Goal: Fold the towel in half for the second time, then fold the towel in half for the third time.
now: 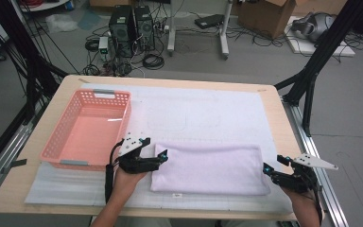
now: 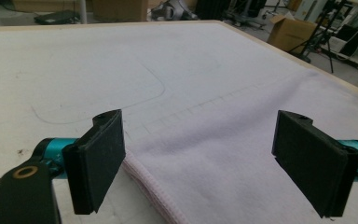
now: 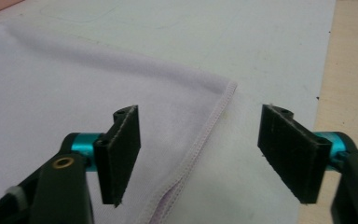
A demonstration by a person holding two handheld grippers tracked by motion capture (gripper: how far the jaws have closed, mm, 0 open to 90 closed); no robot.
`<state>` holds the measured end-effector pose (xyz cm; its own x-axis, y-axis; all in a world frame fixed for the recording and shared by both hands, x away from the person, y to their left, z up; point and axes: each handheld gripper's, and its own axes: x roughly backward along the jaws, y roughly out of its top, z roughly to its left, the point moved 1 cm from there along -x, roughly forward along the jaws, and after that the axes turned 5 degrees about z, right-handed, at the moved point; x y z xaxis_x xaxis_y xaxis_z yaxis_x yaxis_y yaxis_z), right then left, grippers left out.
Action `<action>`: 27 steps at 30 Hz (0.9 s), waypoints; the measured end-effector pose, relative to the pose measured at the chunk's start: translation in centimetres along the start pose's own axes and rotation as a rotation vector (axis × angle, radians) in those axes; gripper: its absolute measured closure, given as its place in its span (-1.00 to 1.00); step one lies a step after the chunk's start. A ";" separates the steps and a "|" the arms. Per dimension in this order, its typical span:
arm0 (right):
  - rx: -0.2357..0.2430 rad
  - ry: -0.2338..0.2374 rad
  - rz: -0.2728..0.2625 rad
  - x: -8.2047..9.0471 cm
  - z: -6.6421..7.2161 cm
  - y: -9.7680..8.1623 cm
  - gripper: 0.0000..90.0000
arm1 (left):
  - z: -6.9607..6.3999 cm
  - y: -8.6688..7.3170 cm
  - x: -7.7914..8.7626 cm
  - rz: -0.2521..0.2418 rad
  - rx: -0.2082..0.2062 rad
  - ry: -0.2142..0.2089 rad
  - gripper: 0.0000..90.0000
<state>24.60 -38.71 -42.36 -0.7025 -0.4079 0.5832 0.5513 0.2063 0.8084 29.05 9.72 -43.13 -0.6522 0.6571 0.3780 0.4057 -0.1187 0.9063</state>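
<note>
A folded pale lilac towel [image 1: 208, 169] lies flat on the white mat [image 1: 203, 113] near the table's front edge. My left gripper [image 1: 162, 156] stands open at the towel's left end, its jaws wide apart with the folded edge of the towel [image 2: 205, 154] below and between them, untouched. My right gripper [image 1: 275, 166] stands open at the towel's right end. In the right gripper view the stitched corner of the towel [image 3: 121, 79] lies under the gap between the pads, free of both.
A pink plastic basket [image 1: 66, 142] sits at the left of the table, just behind my left hand. The wooden table edge [image 1: 290, 142] runs close to my right gripper. Black frame posts flank the table; computers and boxes stand on the floor beyond.
</note>
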 end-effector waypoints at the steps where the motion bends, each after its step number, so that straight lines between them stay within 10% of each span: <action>1: 0.006 0.003 -0.008 0.2 0.1 -0.1 -0.45 | -0.2 -0.1 0.2 -0.004 0.001 -0.004 -0.61; 27: 0.026 0.017 -0.034 0.2 0.8 -0.2 -0.54 | -1.7 -0.8 0.1 0.020 -0.046 -0.035 -0.59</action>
<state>24.00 -38.15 -42.35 -0.7125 -0.4302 0.5544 0.5153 0.2155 0.8295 27.60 8.61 -43.46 -0.6211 0.6799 0.3897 0.3882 -0.1650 0.9067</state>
